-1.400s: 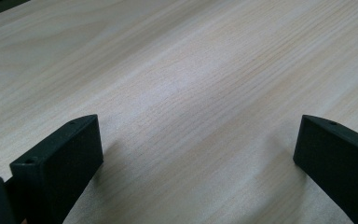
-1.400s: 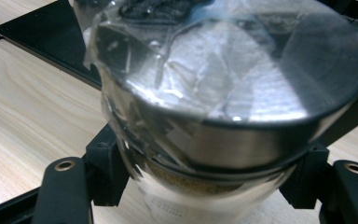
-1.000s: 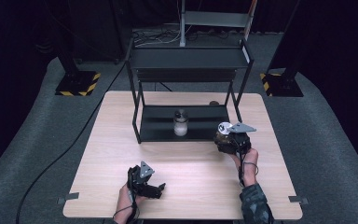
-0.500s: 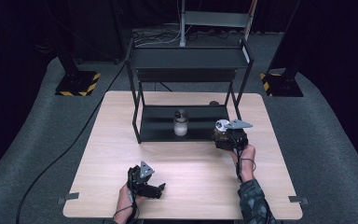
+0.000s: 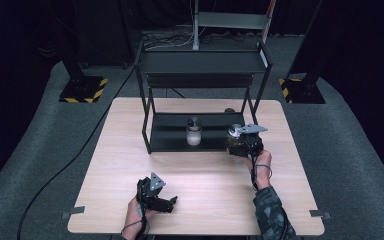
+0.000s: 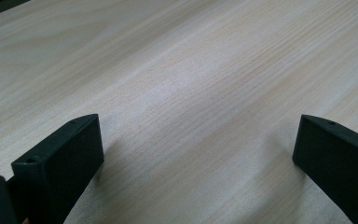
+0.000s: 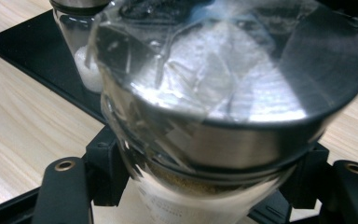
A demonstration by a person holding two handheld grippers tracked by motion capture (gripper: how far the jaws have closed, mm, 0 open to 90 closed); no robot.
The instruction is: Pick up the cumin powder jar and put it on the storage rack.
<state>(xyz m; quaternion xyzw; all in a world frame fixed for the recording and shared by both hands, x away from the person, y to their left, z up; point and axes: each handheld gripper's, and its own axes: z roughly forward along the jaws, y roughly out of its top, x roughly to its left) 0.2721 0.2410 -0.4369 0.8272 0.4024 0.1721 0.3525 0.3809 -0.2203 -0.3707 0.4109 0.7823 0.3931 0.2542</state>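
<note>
In the high view, the right gripper (image 5: 236,141) with the metal-lidded jar (image 5: 236,133) clamped in its fingers has shifted from right of centre a little toward the left and slightly up the frame. It now sits against the right front edge of the black shelf rack (image 5: 202,62), closer to the white-filled jar (image 5: 194,131) standing on the lower shelf. The person's right hand (image 5: 262,161) and forearm have followed it leftward.

wooden table (image 5: 195,180), black rack (image 5: 200,65) on it, white-filled jar (image 5: 194,132) on its shelf
</note>
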